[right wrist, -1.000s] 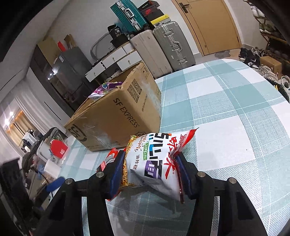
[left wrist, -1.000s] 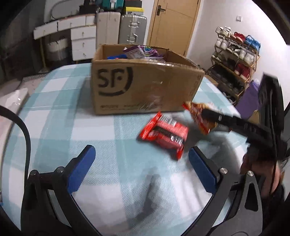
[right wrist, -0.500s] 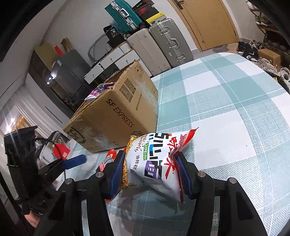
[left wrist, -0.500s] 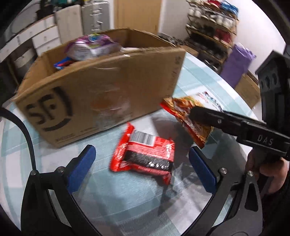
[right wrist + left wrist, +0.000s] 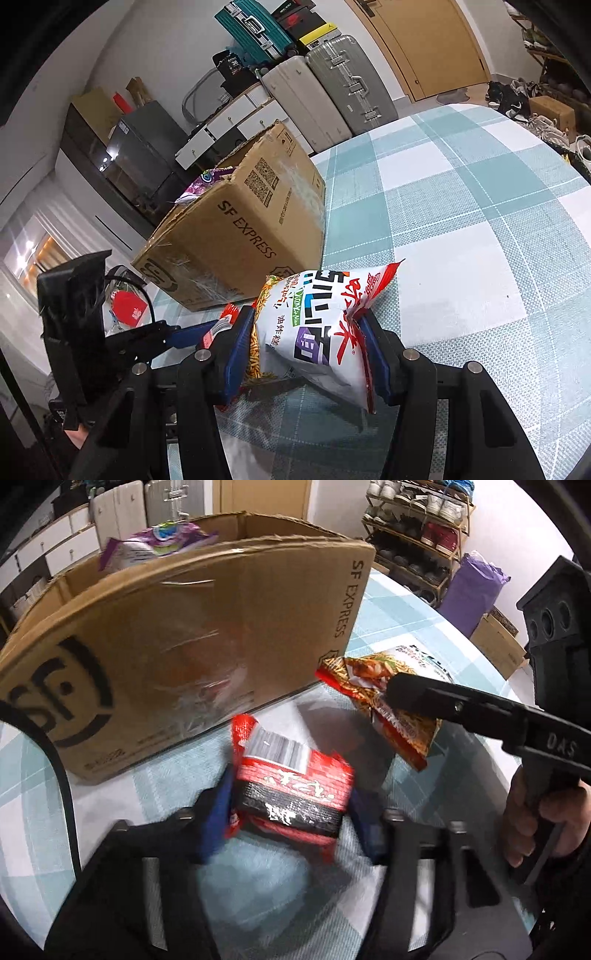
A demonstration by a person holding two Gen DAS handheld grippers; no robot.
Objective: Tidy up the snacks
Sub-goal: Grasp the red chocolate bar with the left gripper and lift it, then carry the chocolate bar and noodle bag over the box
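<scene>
My left gripper is shut on a red and black snack pack that lies on the checked tablecloth, close to the front of the cardboard SF box. My right gripper is shut on a white and red noodle snack bag and holds it above the table, right of the box. That bag and the right gripper's arm show in the left wrist view. The left gripper shows in the right wrist view.
A purple snack bag sticks out of the open box. The round table has a teal checked cloth. Suitcases, drawers and a door stand behind. A shoe rack stands at the right.
My left gripper has moved forward around the red pack and closed on it. The box now looms closer. My right gripper still holds the noodle bag in about the same place.
</scene>
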